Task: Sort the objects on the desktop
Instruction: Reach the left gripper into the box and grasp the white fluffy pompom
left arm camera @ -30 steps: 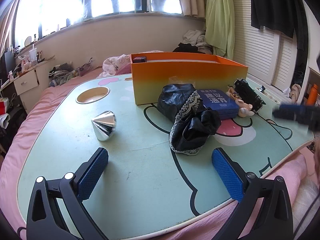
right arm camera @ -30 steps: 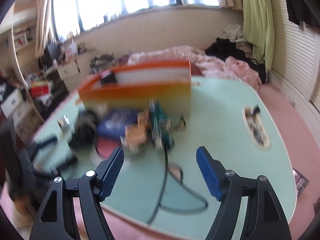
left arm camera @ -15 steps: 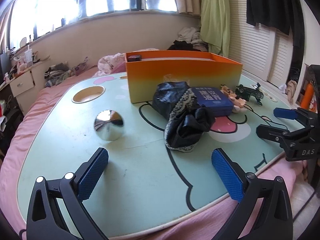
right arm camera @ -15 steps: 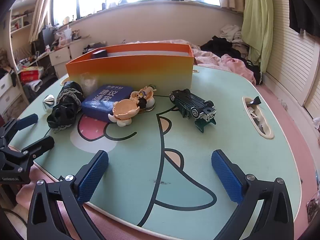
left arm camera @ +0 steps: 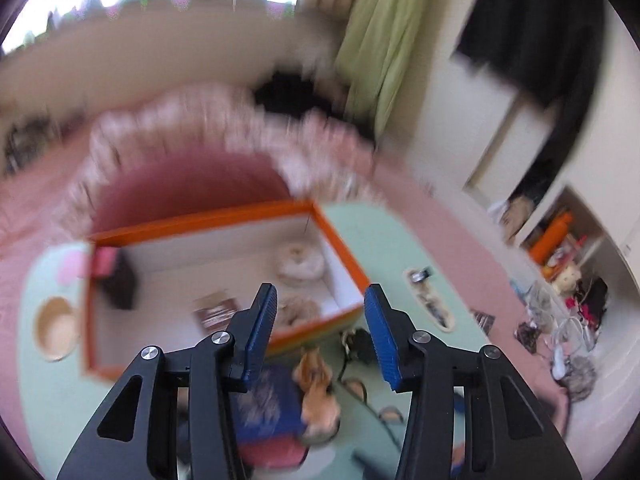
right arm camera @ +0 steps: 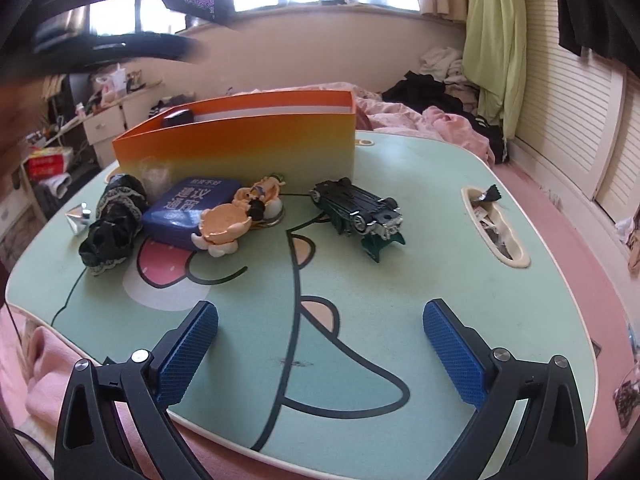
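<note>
Orange box stands at the far side of the green cartoon-print table. Inside, blurred: a dark item in the left corner, a brown card, pale round lumps. Before the box lie black lace cloth, a blue tin with Chinese lettering I can't read, a figurine, a toy car. Left gripper, above the box, has just been closing, nothing between the jaws. Right gripper gapes wide and empty.
</note>
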A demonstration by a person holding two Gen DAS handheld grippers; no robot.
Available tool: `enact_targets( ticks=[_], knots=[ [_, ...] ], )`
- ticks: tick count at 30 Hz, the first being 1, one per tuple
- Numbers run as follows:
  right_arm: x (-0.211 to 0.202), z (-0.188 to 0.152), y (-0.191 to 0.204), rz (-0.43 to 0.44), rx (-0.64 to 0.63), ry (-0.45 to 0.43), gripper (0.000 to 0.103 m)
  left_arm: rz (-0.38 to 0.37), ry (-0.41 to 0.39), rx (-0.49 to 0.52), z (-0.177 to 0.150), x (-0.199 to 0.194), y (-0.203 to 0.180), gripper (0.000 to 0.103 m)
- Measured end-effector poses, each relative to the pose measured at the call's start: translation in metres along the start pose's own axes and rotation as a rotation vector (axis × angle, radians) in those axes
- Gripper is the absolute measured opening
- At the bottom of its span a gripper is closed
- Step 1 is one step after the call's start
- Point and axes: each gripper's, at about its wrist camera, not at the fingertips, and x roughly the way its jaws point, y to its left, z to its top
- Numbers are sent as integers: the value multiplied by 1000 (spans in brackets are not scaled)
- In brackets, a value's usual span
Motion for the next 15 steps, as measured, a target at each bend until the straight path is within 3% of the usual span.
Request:
enact_targets(
  ticks=[2, 5, 6, 11, 15],
  knots=[
    [0, -1, -1, 5, -1, -1, 103, 31, 123, -136, 25, 49, 14, 47],
    [0, -2, -2, 11, -4, -4, 103, 38, 222, -242, 42, 87, 21, 47],
    [0, -2, -3, 11, -3, -6, 103, 45, 238, -241, 46, 96, 19, 47],
    [0, -3, -5, 20, -1, -13, 103, 218, 312, -133, 48, 127, 5, 48],
    [0, -4, -7, 25, 3, -15, 103, 153, 304, -192, 44, 133, 13, 52]
  ],
)
